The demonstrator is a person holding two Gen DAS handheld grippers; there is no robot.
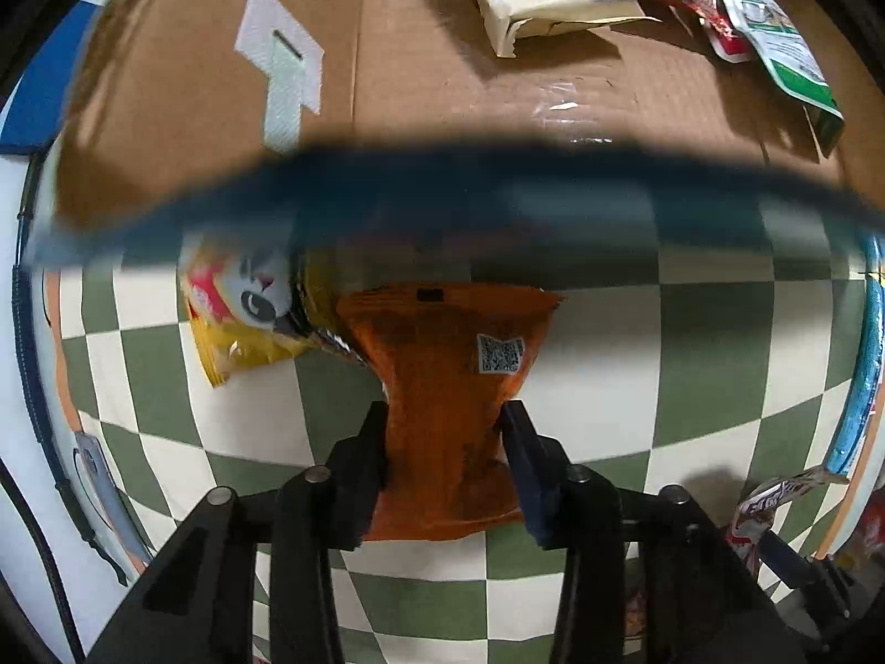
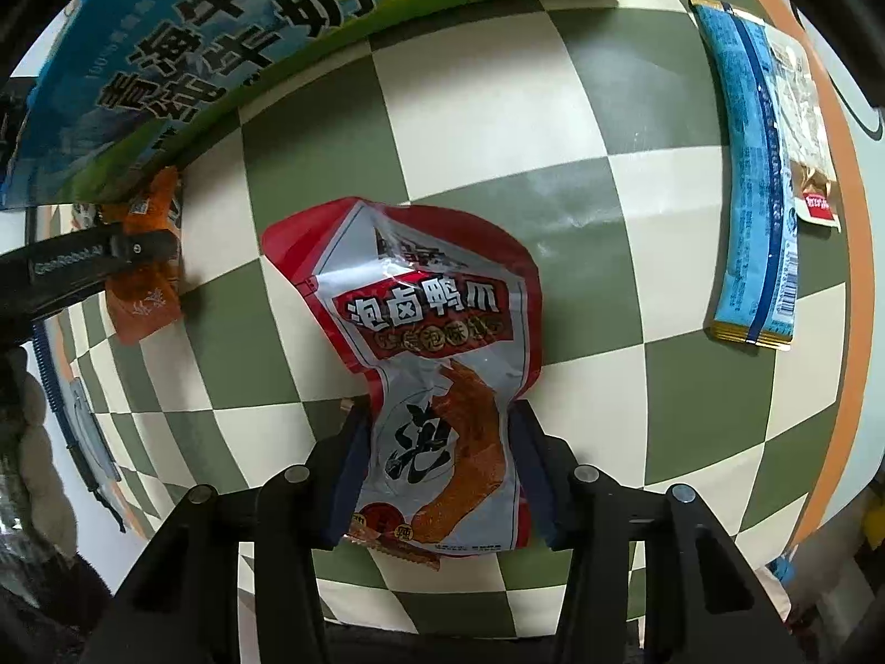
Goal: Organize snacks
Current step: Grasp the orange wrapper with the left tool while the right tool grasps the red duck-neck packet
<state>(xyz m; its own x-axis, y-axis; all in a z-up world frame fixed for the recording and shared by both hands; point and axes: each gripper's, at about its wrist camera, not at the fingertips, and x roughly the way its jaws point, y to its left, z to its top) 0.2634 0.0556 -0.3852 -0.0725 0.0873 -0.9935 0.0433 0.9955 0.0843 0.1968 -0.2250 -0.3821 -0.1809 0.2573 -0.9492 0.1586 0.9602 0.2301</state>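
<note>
Both grippers pinch packets at the waist, likely to carry them boxward. The left gripper (image 1: 445,431) squeezes a crinkled orange foil snack packet (image 1: 448,387) beside the open brown cardboard box (image 1: 442,55). The right gripper (image 2: 440,431) clamps a red-and-silver plastic duck-claw pouch (image 2: 431,365) over the green-and-white checked cloth (image 2: 636,387).

The right gripper (image 2: 440,462) pinched a red-and-silver snack pouch (image 2: 426,365) over the checkered cloth (image 2: 636,254); a blue packet (image 2: 760,188) lay near its right edge.

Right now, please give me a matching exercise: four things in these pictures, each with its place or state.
1. orange packet
2. red and silver packet
3. blue packet
4. yellow packet

a. lies alone near the mat's edge
b. pinched by the left gripper
c. partly under the box edge
d. pinched by the right gripper

Pairs: 1-b, 2-d, 3-a, 4-c
</note>
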